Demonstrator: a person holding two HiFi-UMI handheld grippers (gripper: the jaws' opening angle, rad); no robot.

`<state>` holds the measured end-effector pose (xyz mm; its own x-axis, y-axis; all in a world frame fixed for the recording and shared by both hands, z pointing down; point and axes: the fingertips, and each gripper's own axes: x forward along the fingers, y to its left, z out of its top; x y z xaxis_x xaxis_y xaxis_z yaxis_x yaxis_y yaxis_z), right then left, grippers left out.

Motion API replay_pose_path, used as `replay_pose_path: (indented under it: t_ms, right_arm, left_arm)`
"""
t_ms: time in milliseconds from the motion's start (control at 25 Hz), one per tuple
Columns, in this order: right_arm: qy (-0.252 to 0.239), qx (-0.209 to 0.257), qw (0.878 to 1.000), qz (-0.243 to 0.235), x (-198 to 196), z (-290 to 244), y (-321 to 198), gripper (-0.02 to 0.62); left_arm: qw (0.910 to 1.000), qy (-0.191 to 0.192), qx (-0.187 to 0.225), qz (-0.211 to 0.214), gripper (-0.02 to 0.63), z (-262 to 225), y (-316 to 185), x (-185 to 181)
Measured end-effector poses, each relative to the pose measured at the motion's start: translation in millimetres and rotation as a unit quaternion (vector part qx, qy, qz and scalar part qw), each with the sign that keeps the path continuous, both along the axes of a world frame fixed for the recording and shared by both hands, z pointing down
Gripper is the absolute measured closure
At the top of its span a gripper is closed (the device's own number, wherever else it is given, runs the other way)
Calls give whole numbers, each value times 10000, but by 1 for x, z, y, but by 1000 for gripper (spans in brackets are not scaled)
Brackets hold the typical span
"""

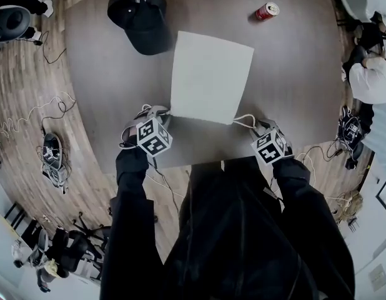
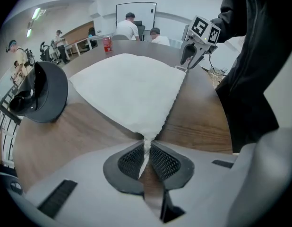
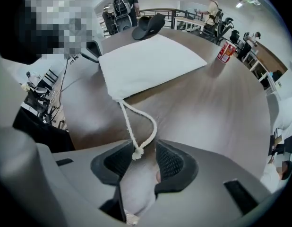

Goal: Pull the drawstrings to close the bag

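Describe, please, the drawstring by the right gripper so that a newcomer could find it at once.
On the wooden table lies a flat white bag; go to its near corner on the person's right. The drawstring there is a slack white loop ending in a knot inside the open right gripper, whereas the left cord is pinched in the left gripper.

Bright, even ceiling light; strong fisheye warp, dark corners.
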<state>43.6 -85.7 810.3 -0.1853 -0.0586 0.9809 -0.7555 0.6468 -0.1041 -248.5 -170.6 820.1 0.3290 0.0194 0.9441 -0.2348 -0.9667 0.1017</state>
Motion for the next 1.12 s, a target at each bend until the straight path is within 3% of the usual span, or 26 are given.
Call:
replay_pose_path:
  t_ms: [80,200,360,560,880,1040,1120]
  right_arm:
    - [28,-99,9999,32,0,2,5,430]
    - [2,193,9998,-102,-6,-5,-2,428]
    - [-257,630,9934,-920,-43,-10,-19,419]
    - [-113,416,9840,-1731,-65,8,-24,397]
    - [-156,233,9873,-1563,-66,7,-29,454]
    - [-64,391,9864,-1593,-74,9,-22,543]
    - [-94,510,9899,-1319,-76,9,-20,557]
  left_arm:
    - [10000,-19,-27,-19,544,-1,1,1]
    - [10000,-23,-19,-59,545,-4,0,3]
    - [10000,-44,15,-74,545,-3,0,4]
    - [10000,-66,-9,-71,545,-1,1,8]
    - [9993,-254,-216,-190,545,1,1,8]
    - [9984,-267,-50,-503,545,2,-1,6]
    - [9971,-292,84,-704,548,2,-2,5]
